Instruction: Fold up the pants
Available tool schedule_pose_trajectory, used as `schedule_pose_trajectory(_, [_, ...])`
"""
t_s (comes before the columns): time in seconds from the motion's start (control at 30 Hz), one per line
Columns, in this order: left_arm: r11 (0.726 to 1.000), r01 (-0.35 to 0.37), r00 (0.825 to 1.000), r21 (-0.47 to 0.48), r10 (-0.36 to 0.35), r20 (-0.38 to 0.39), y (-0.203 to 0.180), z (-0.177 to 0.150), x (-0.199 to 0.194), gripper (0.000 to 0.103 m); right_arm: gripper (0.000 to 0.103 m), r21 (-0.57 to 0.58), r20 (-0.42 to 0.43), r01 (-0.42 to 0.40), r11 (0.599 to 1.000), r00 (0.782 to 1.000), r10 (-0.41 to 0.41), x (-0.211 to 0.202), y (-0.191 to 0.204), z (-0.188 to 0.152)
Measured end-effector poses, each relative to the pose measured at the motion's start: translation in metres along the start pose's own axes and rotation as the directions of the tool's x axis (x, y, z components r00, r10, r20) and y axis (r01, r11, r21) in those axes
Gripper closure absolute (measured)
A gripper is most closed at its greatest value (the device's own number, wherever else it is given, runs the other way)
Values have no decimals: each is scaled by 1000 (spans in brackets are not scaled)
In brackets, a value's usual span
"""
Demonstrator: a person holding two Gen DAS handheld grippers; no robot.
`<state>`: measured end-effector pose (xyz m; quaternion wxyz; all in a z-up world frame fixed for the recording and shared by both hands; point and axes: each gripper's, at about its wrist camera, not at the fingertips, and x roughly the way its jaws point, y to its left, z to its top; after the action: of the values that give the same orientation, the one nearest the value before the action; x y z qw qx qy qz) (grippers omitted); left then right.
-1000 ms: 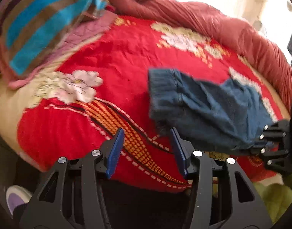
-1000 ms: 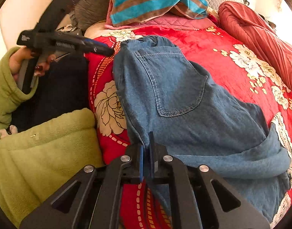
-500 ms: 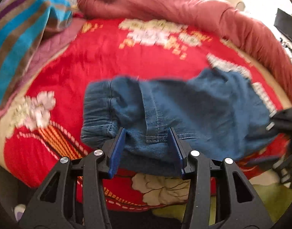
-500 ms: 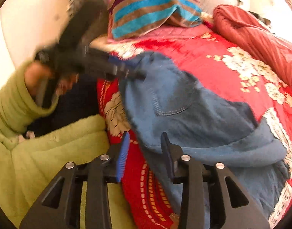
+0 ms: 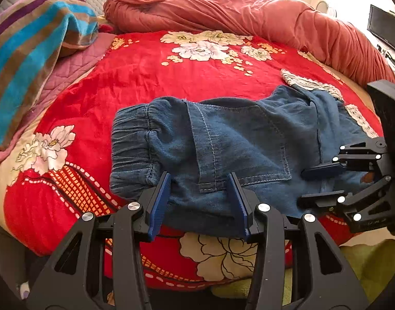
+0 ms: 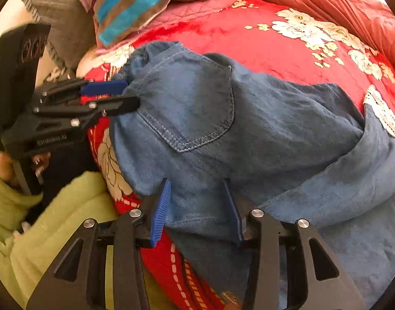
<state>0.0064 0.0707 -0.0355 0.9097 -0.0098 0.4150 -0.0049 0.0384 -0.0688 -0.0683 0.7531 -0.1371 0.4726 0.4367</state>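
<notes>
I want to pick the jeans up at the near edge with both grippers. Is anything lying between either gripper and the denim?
Nothing visible does. The left gripper and the right gripper both stand open right at the near edge of the jeans, with only denim showing between their fingers, on the red floral blanket.

We see blue denim pants (image 5: 238, 139) with paler stitching on a red cover (image 5: 145, 77) printed with cream flowers and an orange grid. Along the bed's far edge runs a rust-red quilt (image 5: 223, 13); at its far left corner are a towel (image 5: 24, 51) striped turquoise, brown and purple, and a grey pillow (image 6: 60, 18). Both tools are black with blue pads (image 5: 160, 204). The sleeve (image 6: 6, 206) is light green.
</notes>
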Motion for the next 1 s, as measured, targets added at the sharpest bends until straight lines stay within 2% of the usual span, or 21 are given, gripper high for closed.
schedule_pose_trajectory(0.13, [1000, -2, 1000, -4, 2, 8, -1, -1, -2, 63, 63, 21, 22, -21, 1000, 1000, 20, -10, -3, 0])
schedule_pose_trajectory(0.23, [1000, -2, 1000, -17, 3, 18, -3, -1, -9, 57, 49, 75, 73, -25, 997, 997, 19, -31, -15, 2])
schedule_pose_trajectory(0.3, [1000, -6, 1000, -21, 6, 24, -5, -1, -15, 52, 49, 112, 119, -17, 994, 993, 4, -46, -29, 4])
schedule_pose_trajectory(0.33, [1000, -10, 1000, -21, 10, 27, -6, 0, -17, 48, 45, 128, 135, -10, 992, 991, -7, -52, -35, 3])
schedule_pose_trajectory(0.47, [999, -16, 998, -33, 18, 55, -9, 5, -33, 44, 44, 190, 193, 19, 982, 980, -56, -79, -58, -3])
schedule_pose_trajectory(0.5, [999, -21, 998, -35, 23, 65, -11, 6, -37, 41, 43, 204, 210, 30, 979, 975, -74, -86, -64, -4])
schedule_pose_trajectory(0.6, [999, -31, 995, -39, 34, 90, -15, 9, -48, 33, 33, 229, 254, 48, 972, 961, -107, -105, -76, -9])
schedule_pose_trajectory(0.63, [999, -35, 995, -40, 39, 96, -17, 10, -51, 26, 32, 234, 265, 57, 970, 957, -120, -110, -79, -10])
schedule_pose_trajectory(0.73, [999, -40, 993, -32, 43, 107, -25, 13, -57, 20, 30, 249, 292, 76, 966, 945, -150, -122, -85, -12])
schedule_pose_trajectory(0.83, [999, -39, 994, -20, 41, 104, -34, 17, -59, 17, 28, 262, 312, 88, 961, 935, -171, -133, -94, -16])
schedule_pose_trajectory(1.0, [1000, -3, 997, 13, 2, 73, -54, 22, -52, 17, 28, 291, 327, 108, 951, 923, -205, -142, -108, -20])
